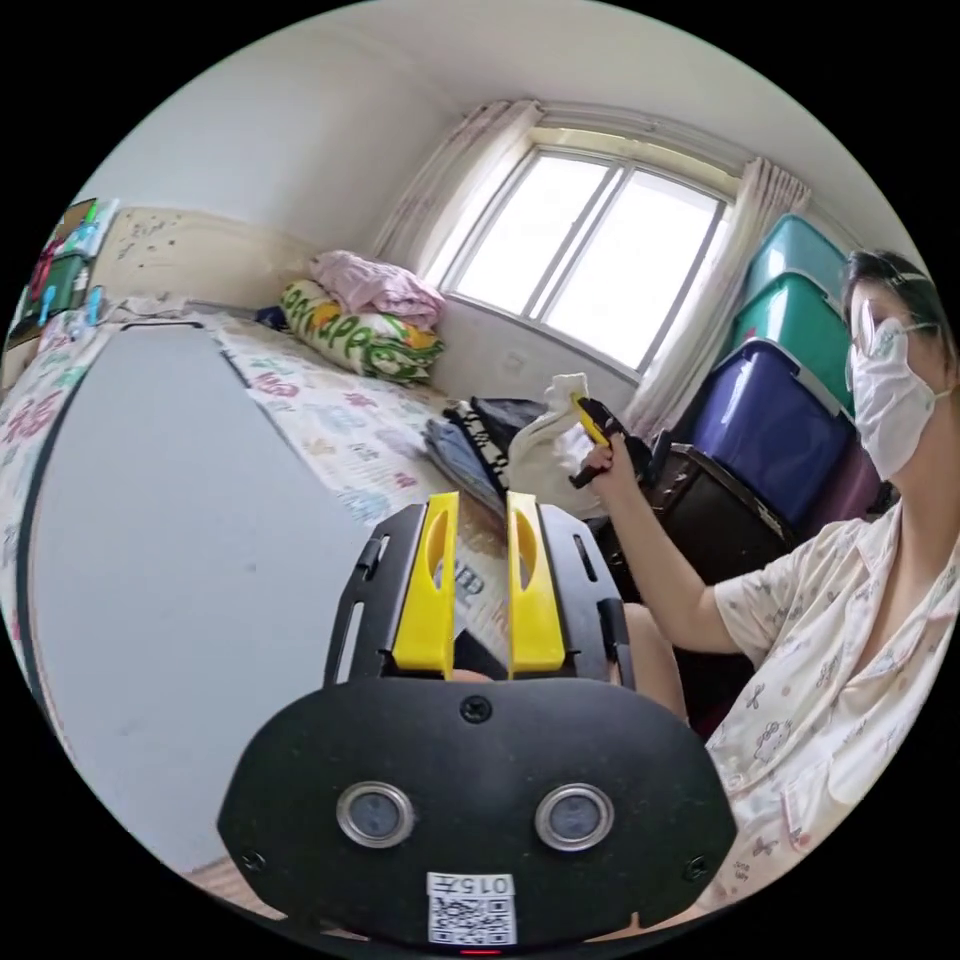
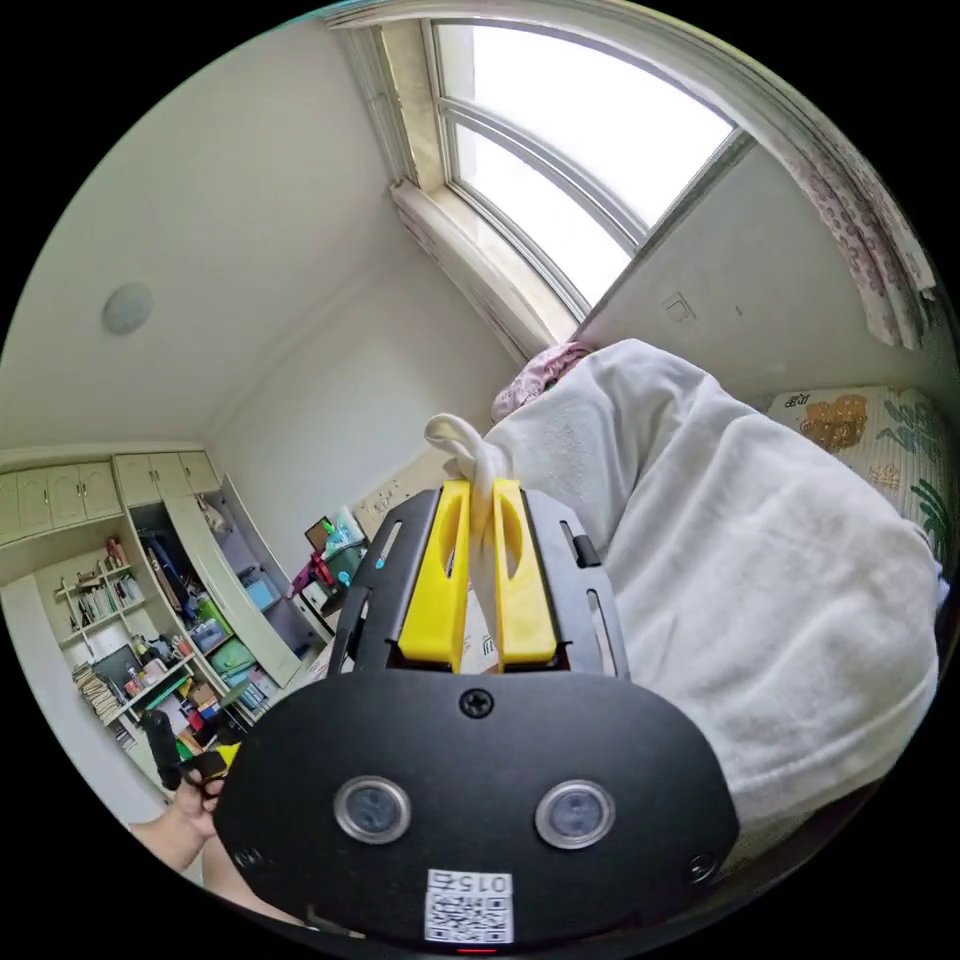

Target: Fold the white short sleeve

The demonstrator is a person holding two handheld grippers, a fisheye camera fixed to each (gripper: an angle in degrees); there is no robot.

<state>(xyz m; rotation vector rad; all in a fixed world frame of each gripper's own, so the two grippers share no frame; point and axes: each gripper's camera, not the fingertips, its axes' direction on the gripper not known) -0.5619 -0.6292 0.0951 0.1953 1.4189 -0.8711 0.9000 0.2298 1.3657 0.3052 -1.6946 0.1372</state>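
currently the right gripper [image 2: 480,500] is clamped on a bunched edge of the white short sleeve [image 2: 760,560], both yellow jaws pressing the cloth, garment hanging off beside it, raised before the window [image 2: 560,150]. left gripper [image 1: 483,515]: jaws slightly apart, holding nothing, above the grey board [image 1: 170,560].
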